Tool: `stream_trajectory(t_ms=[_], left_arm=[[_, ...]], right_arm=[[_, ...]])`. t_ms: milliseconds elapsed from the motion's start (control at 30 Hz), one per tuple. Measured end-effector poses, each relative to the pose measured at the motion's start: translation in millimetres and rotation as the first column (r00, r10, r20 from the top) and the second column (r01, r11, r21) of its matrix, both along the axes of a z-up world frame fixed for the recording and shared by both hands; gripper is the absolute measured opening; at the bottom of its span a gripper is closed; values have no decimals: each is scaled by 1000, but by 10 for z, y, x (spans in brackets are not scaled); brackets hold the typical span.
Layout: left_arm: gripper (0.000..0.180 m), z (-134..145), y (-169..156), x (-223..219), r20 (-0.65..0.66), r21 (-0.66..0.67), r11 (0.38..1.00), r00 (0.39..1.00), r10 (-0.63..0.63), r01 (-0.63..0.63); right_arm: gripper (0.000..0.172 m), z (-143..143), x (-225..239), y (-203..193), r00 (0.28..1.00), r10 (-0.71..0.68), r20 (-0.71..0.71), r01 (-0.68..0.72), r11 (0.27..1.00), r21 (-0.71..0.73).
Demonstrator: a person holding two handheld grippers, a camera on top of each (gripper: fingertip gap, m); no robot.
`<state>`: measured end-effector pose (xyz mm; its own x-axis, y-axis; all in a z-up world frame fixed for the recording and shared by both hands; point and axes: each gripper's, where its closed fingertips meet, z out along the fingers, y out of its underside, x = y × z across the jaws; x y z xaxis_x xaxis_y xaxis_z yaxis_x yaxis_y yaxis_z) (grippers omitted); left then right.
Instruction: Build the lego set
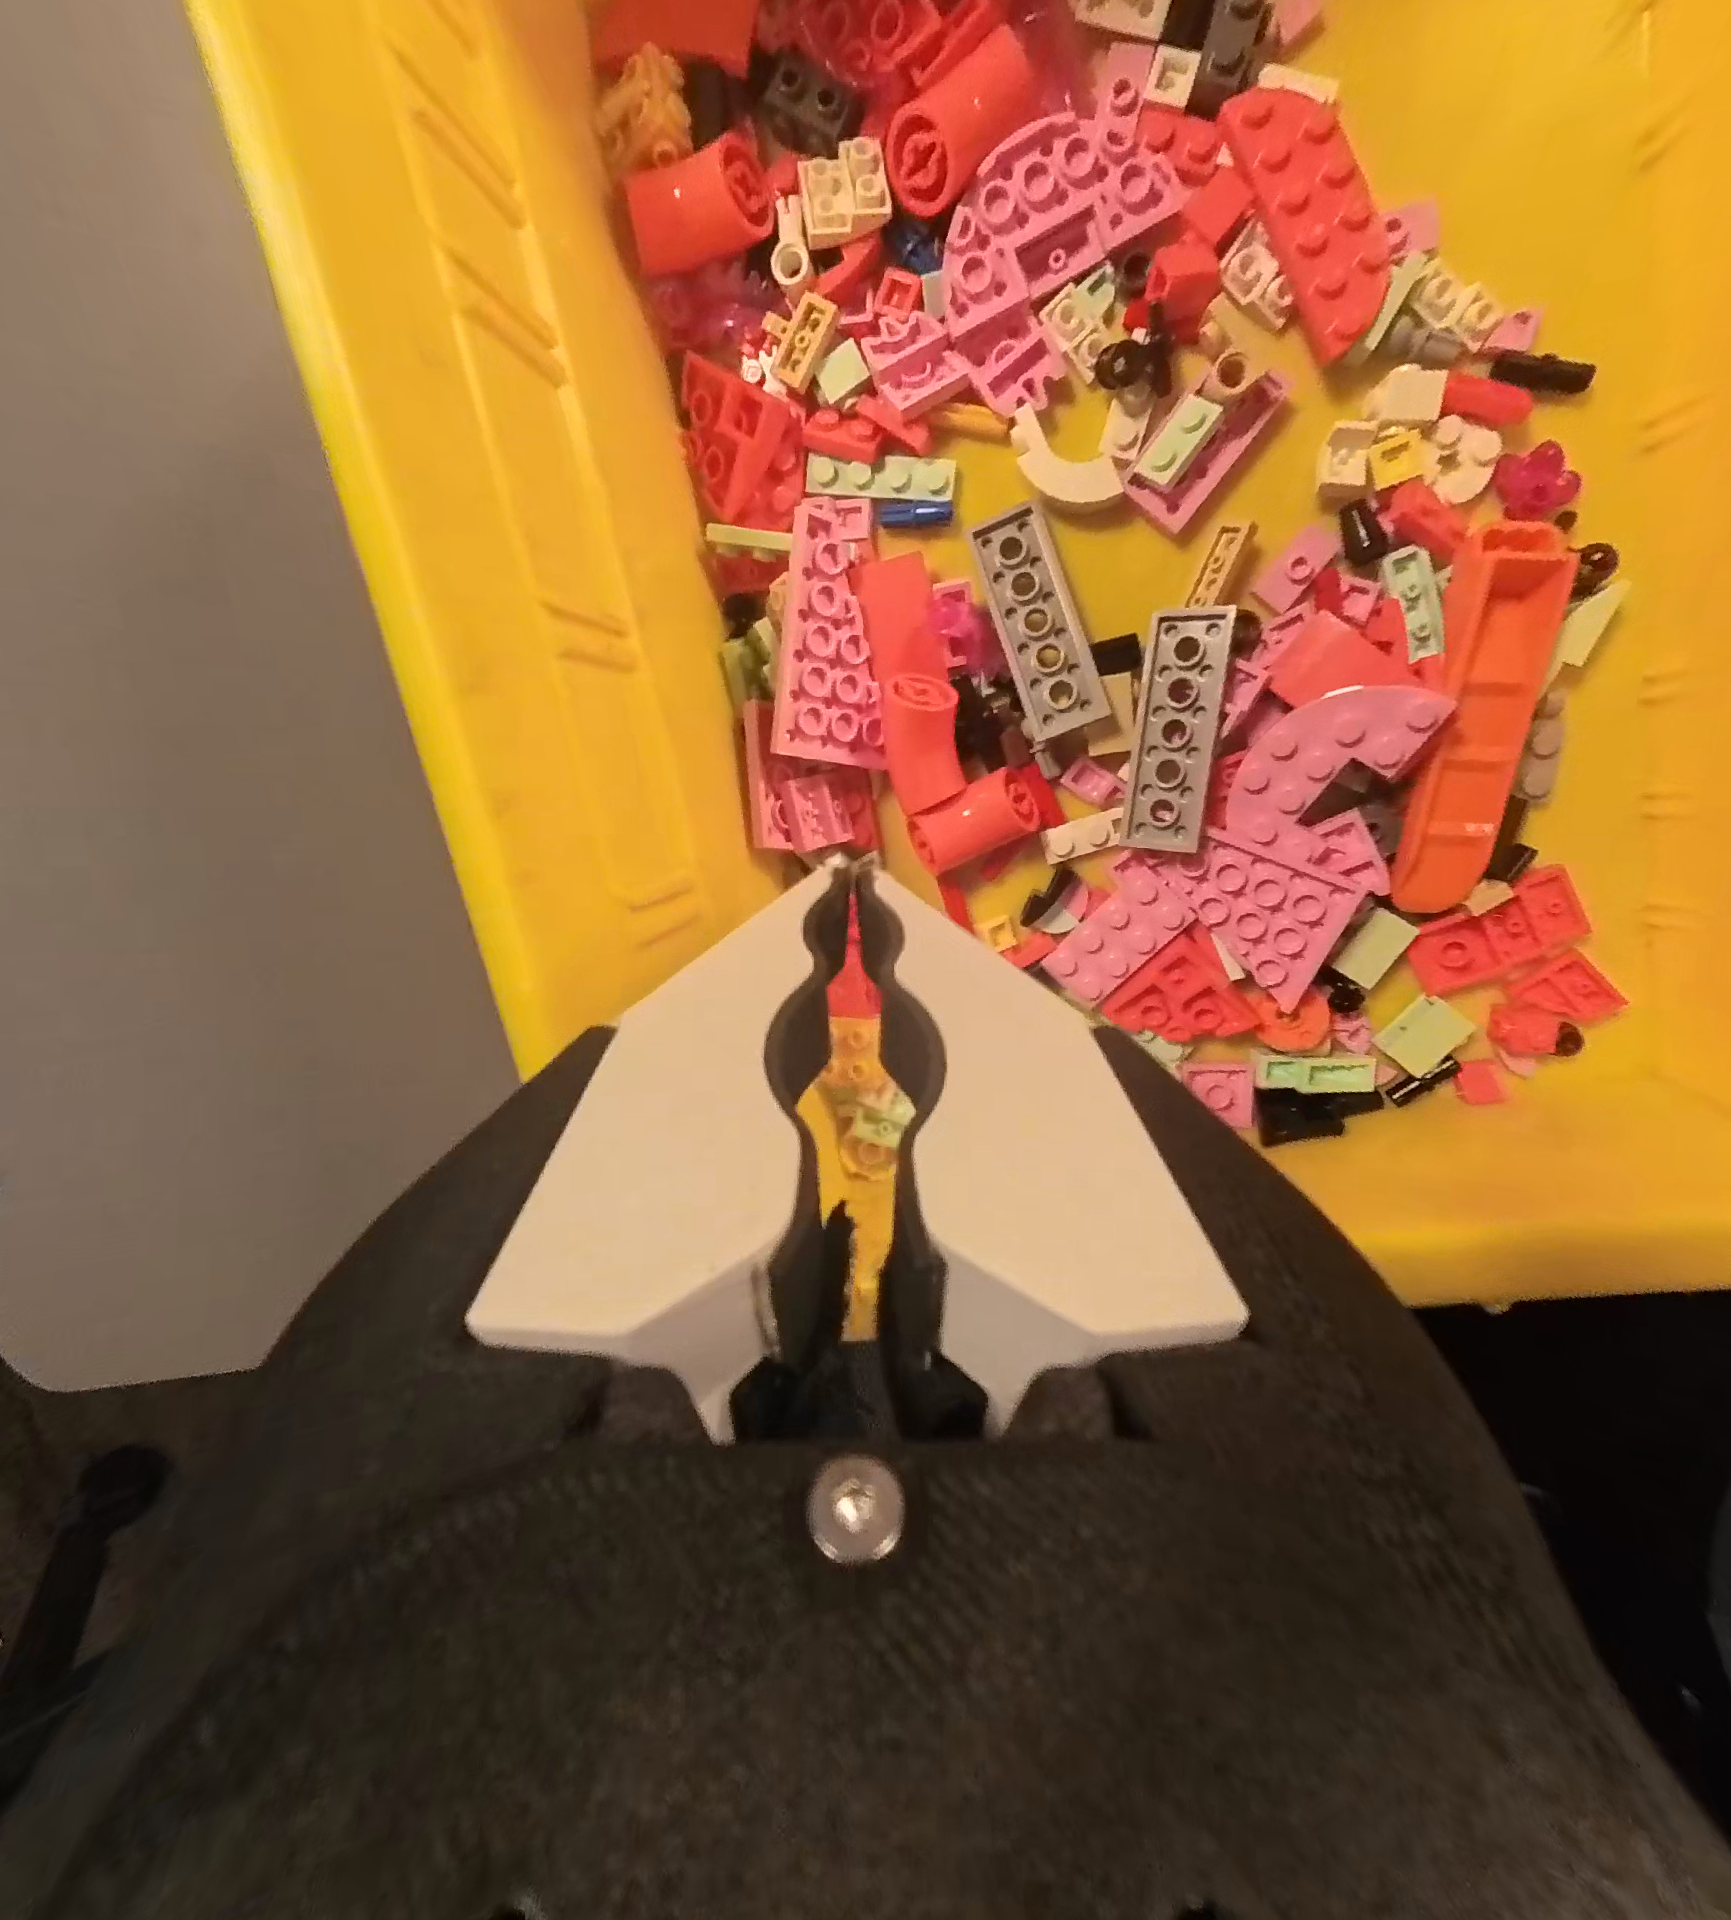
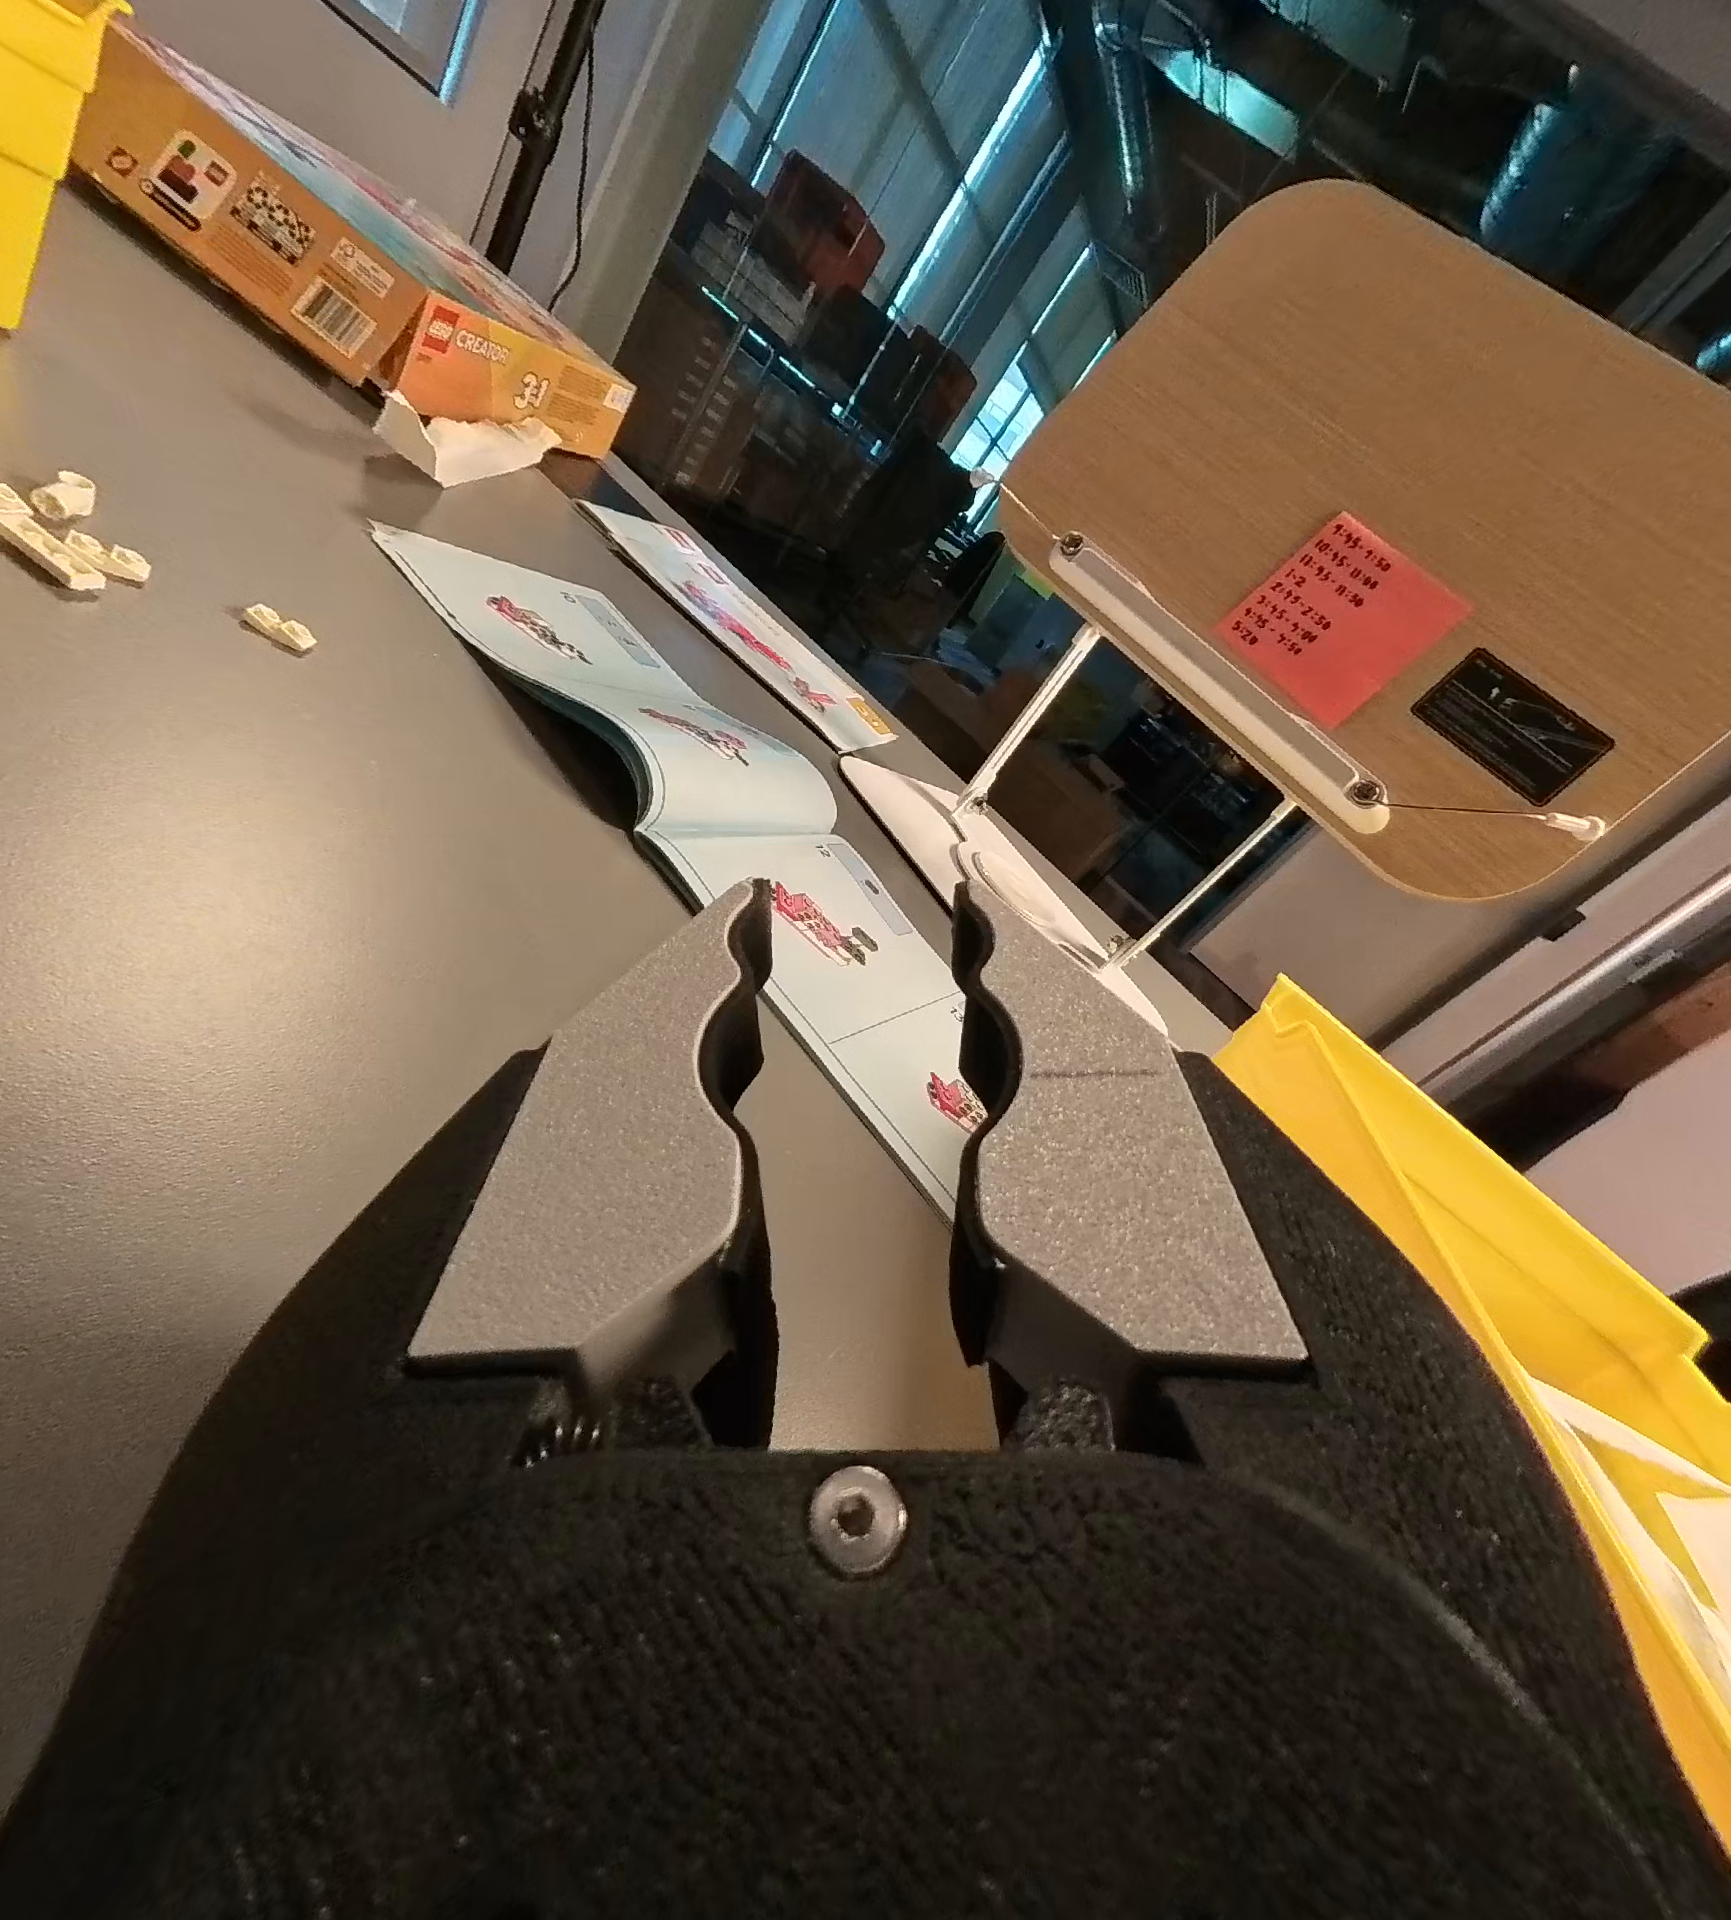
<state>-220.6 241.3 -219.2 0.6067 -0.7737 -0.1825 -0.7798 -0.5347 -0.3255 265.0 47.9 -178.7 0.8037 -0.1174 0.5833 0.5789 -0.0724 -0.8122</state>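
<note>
Grey tabletop (image 2: 217, 883) is carrying the work area, with dark glass partitions and a wooden panel (image 2: 1412, 468) bearing a pink note (image 2: 1344, 618) standing behind.

Left gripper (image 1: 848, 864) is hovering over a yellow bin (image 1: 1619, 727), near its left wall. Its pale fingers (image 1: 695, 1091) are meeting at the tips. Whether anything small is pinched there cannot be told. The tips are sitting just beside a pink studded plate (image 1: 819, 805) and a coral cylinder piece (image 1: 975, 826) at the edge of the pile of pink, coral, grey and cream bricks (image 1: 1152, 623).

Right gripper (image 2: 861, 904) is pointing low across the tabletop, grey fingers (image 2: 632, 1122) standing apart with nothing between them. An open instruction booklet (image 2: 736, 790) is lying just beyond. A yellow bin edge (image 2: 1463, 1247) is showing at right; cream loose bricks (image 2: 61, 540) and a cardboard box (image 2: 341, 260) are sitting further left.
</note>
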Motion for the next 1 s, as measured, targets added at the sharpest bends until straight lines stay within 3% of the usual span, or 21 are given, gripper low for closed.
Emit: stream_trajectory(t_ms=[1000], left_arm=[[0, -86, -60, 63, -44, -38, 998, 998, -54, 52]], right_arm=[[31, -19, -53, 4, 999, 21, 24, -21, 1000, -9]])
